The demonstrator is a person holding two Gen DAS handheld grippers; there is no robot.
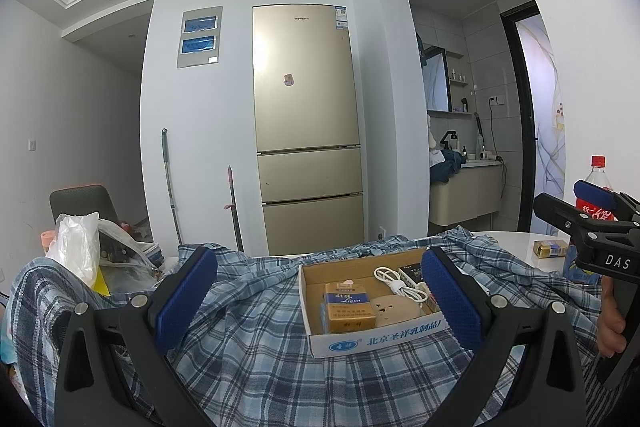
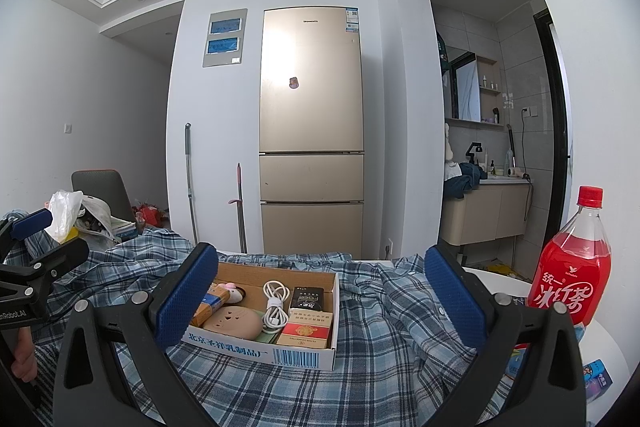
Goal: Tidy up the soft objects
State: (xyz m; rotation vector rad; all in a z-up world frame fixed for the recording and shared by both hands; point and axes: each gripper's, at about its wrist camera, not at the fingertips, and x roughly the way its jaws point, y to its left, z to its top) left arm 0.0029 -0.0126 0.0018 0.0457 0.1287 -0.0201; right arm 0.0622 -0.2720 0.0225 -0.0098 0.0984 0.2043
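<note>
Blue-and-white plaid fabric, a checked shirt [image 1: 248, 343], is seen nearest the lens, spread rumpled over the white round table [image 1: 516, 247] with folds bunched toward the far edge. On the shirt a shallow cardboard box [image 1: 372, 341] is set, and every other thing is placed from it. Inside the box lie a yellow carton [image 1: 347, 309], a coiled white cable [image 1: 400, 285] and a tan rounded object [image 1: 394, 311]. Left of the box a white plastic bag [image 1: 76, 247] is heaped; right of the box, past the shirt's edge, a red drink bottle [image 2: 570, 263] stands upright.

Both grippers are held released, pads spread wide, nothing between them. The left gripper [image 1: 320, 301] is poised above the shirt with the box partly framed between its jaws. The right gripper [image 2: 322, 301] is likewise held over the shirt, the box framed toward its left pad. Whether any pad touches the cloth cannot be told.
</note>
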